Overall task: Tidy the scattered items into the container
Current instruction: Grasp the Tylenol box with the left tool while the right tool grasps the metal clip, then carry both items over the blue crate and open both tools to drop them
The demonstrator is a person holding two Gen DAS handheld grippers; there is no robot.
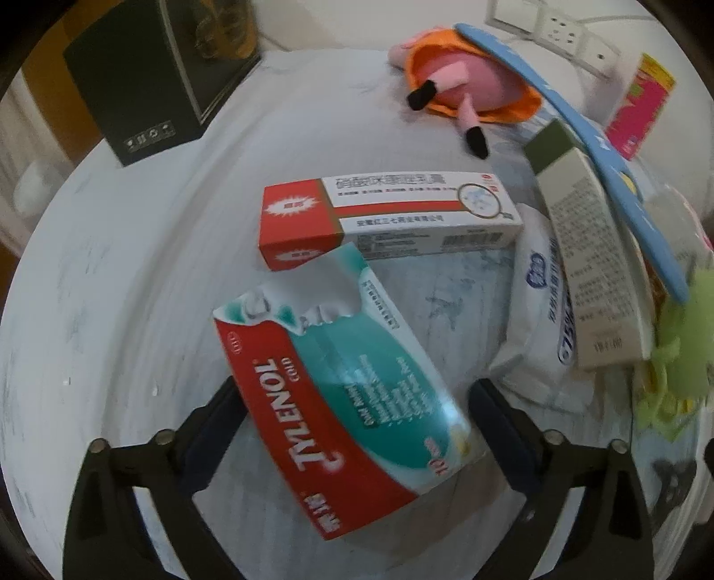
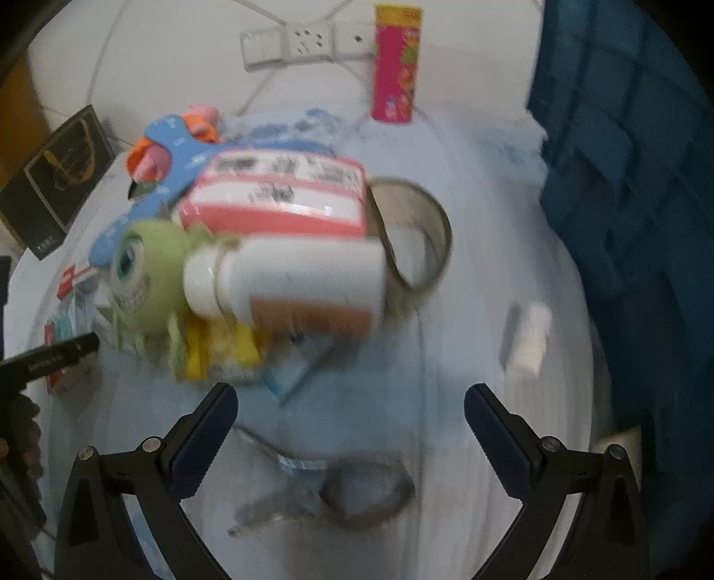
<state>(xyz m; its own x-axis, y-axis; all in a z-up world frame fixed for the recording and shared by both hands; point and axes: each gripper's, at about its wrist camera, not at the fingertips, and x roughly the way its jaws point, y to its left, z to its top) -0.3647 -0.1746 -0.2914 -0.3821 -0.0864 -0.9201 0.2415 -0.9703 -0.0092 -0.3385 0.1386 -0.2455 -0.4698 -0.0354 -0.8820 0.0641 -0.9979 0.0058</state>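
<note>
In the left wrist view my left gripper [image 1: 357, 401] holds a red and teal Tylenol box [image 1: 348, 392] between its fingers, tilted above the white table. Behind it lies a red and white medicine box [image 1: 392, 218]. To the right lie a white wipes pack [image 1: 540, 303], a tall beige box [image 1: 589, 263], a blue flat toy [image 1: 593, 147] and a pink plush [image 1: 464, 80]. In the blurred right wrist view my right gripper [image 2: 350, 401] is open and empty above the table, before a pile with a white bottle [image 2: 290, 285], a green plush [image 2: 143, 272] and a pink packet [image 2: 276, 200].
A black box [image 1: 151, 76] stands at the back left. A pink tube can [image 2: 395, 67] and a white power strip [image 2: 303, 40] sit at the back. A metal ring [image 2: 424, 232], a small white tube [image 2: 531, 339] and scissors [image 2: 334, 490] lie nearby. A dark blue fabric mass [image 2: 633, 223] fills the right.
</note>
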